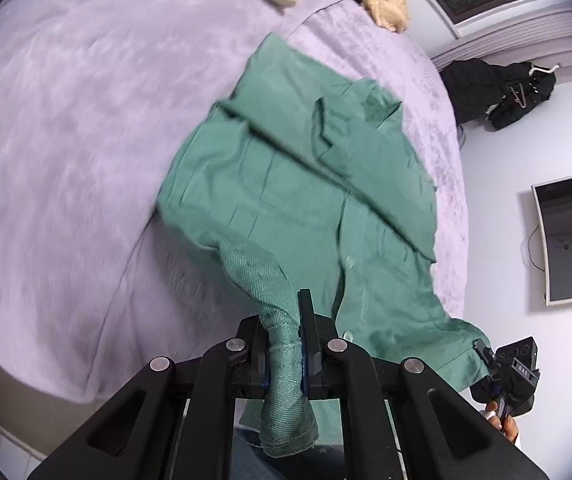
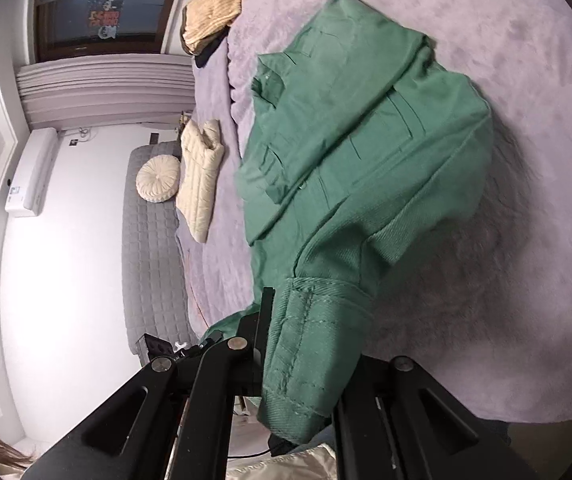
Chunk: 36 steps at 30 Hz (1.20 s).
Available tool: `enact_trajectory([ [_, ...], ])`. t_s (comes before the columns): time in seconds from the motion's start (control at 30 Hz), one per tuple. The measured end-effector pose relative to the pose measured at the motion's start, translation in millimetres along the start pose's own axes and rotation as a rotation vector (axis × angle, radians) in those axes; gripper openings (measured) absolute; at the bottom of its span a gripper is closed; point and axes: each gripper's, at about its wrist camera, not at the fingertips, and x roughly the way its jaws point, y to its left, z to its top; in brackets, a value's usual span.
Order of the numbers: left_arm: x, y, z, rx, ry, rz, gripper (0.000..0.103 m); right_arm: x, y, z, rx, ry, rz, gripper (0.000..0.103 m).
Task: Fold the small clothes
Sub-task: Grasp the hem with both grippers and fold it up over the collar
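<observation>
- A green twill jacket with stitched pockets and buttons (image 1: 297, 184) lies partly folded on a bed covered by a lilac plush blanket (image 1: 66, 140), near the blanket's edge.
- The left hand-held gripper (image 1: 286, 352) is clamped tight on a bunched, rope-like fold of the jacket's ribbed fabric; the cloth runs between its black fingers (image 1: 305, 320) and hangs out below them.
- The right hand-held gripper (image 2: 305, 344) has its jaws closed on a stitched cuff or hem band of the same jacket (image 2: 365, 140), which drapes thickly over the right-side finger and hides it.
- In the left wrist view the right hand-held gripper (image 1: 485, 356) shows at the lower right, pinching the jacket's far corner, lifted off the bed.
- A cream quilted garment (image 2: 200, 184) and a tan ribbed knit garment (image 2: 214, 12) lie farther up the bed, well apart from the jacket.
- A round cream cushion (image 2: 158, 179) rests on a grey quilted bench (image 2: 150, 260) beside the bed.
- A dark coat (image 1: 493, 92) hangs on the wall.
</observation>
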Motion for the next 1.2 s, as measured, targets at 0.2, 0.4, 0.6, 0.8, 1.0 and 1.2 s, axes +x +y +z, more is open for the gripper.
enact_trajectory([
  [0.2,4,-35,72,0.105,-0.03,-0.023,0.011,5,30,41,0.009,-0.104,0.05,0.007],
  [0.4,19,-54,161,0.17,-0.023,-0.051,0.011,15,68,100,-0.005,-0.24,-0.027,0.007],
  [0.6,63,-72,240,0.254,-0.009,0.018,0.011,46,76,170,0.013,-0.266,-0.143,0.007],
  [0.8,133,-69,281,0.187,-0.007,0.115,0.011,92,46,241,0.046,-0.21,-0.215,0.007],
  [1.0,174,-57,302,0.085,0.031,0.193,0.016,137,0,290,0.118,-0.129,-0.27,0.007],
  [1.2,168,-55,306,0.093,0.018,0.261,0.069,150,-25,305,0.18,-0.098,-0.251,0.013],
])
